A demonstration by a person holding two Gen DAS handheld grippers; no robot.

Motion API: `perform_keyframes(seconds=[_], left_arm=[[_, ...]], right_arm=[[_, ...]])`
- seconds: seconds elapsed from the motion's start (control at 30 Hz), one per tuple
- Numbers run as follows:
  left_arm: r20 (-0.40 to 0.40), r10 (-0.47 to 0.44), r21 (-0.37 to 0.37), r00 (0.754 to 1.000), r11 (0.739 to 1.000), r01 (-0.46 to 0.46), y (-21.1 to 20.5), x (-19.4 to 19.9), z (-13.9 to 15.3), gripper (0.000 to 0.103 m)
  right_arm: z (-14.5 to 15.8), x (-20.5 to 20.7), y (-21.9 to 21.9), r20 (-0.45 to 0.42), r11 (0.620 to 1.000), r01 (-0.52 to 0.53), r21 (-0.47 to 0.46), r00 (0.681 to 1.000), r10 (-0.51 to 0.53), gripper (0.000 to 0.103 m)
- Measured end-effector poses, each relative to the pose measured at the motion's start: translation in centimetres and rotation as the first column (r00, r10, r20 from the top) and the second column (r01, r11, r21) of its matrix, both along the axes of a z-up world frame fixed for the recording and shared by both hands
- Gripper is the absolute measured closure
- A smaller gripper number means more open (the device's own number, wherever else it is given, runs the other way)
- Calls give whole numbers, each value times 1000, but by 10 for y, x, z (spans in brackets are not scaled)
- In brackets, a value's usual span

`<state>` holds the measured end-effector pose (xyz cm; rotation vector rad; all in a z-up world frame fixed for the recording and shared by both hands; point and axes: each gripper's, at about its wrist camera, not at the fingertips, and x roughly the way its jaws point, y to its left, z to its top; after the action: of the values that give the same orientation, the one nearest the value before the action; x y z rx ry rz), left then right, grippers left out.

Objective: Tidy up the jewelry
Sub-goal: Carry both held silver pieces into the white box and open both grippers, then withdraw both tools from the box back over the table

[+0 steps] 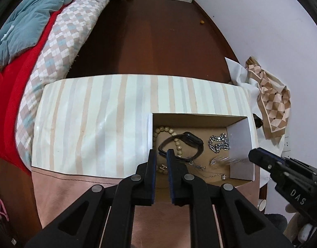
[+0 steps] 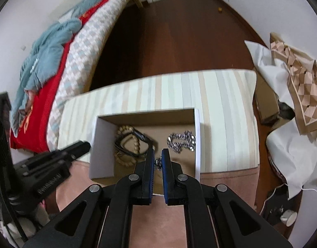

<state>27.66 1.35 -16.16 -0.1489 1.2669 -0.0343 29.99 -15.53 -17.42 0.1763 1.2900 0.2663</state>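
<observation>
An open white box (image 1: 199, 114) (image 2: 146, 111) with a brown inside stands on a striped surface. It holds a wooden bead bracelet (image 1: 166, 130) (image 2: 135, 144), a black watch (image 1: 191, 139) (image 2: 141, 135), a chunky silver chain (image 1: 219, 142) (image 2: 181, 141) and thin necklaces (image 1: 196, 166). My left gripper (image 1: 161, 155) (image 2: 86, 144) hangs over the box's near left corner, shut with nothing between its pads. My right gripper (image 2: 158, 152) (image 1: 252, 155) is over the box's near side, shut on a small silver pendant (image 2: 158, 163); a blurred glint (image 1: 228, 159) trails from its tip.
The striped surface (image 1: 96, 113) meets a pink fabric (image 1: 75, 186) at the front. A bed with red blanket and checked sheet (image 1: 55, 47) lies left across dark wooden floor (image 1: 158, 41). A patterned scarf (image 1: 270, 103) on white cloth sits by the right wall.
</observation>
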Motion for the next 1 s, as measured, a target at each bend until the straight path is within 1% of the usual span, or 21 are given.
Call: perform_keyframes(seconds=[0.03,0.07,0.1,0.13,0.17,0.2,0.23,0.27,0.3,0.37,0.4,0.43,0.47,0.53,0.6,0.73,0.83,1.0], left_arm=[[6,5,6,1000,1000,-5,1,-1,2,93],[17,10,14,1000,1000,-11,3,-2,6,93],[30,16,27,999,999,-17,4,-4,10,90],[42,19,40,999,999,-21,5,-4,12,80],[59,24,58,998,998,-27,6,-7,16,73],[77,30,75,997,997,-36,7,-11,21,54],[93,35,89,995,995,-43,8,-13,24,38],[114,38,102,993,994,-50,8,-17,27,35],[137,41,119,990,991,-58,9,-22,32,35],[157,44,150,987,986,-68,9,-29,36,31],[168,46,162,985,984,-73,10,-34,38,24],[176,45,172,983,982,-76,10,-37,39,15],[186,46,185,981,979,-81,10,-42,39,11],[195,49,202,980,975,-89,10,-50,40,8],[194,56,211,979,973,-98,11,-59,39,3],[211,72,210,975,971,-118,9,-75,43,2],[236,77,209,969,970,-128,9,-88,51,2],[281,79,218,957,965,-143,8,-111,71,1]], right_arm=[[-2,-1,-1,-3,1000,2,-10,1000,-2,85],[-3,-1,-2,-3,1000,3,-20,1000,-3,79],[-2,-2,-4,-1,1000,8,-26,1000,-8,68],[-1,-3,-4,4,999,12,-29,1000,-12,56],[1,-4,-4,9,999,12,-35,1000,-12,49],[4,-6,-5,16,999,13,-42,1000,-13,41],[7,-8,-5,25,998,15,-53,1000,-14,38],[9,-9,-4,33,998,14,-65,999,-12,38],[12,-11,-4,44,996,17,-87,999,-13,37],[15,-16,-3,58,991,23,-129,998,-16,27],[16,-18,-3,64,989,27,-148,998,-18,19],[17,-22,-2,77,983,33,-180,997,-19,15],[18,-26,-2,87,978,35,-206,996,-18,13],[18,-33,-1,94,968,42,-247,995,-19,4],[16,-40,0,92,965,41,-261,996,-18,2],[18,-57,3,115,952,49,-302,993,-14,2],[27,-69,4,147,944,59,-326,989,-11,0],[47,-92,6,192,943,72,-326,981,-9,0]])
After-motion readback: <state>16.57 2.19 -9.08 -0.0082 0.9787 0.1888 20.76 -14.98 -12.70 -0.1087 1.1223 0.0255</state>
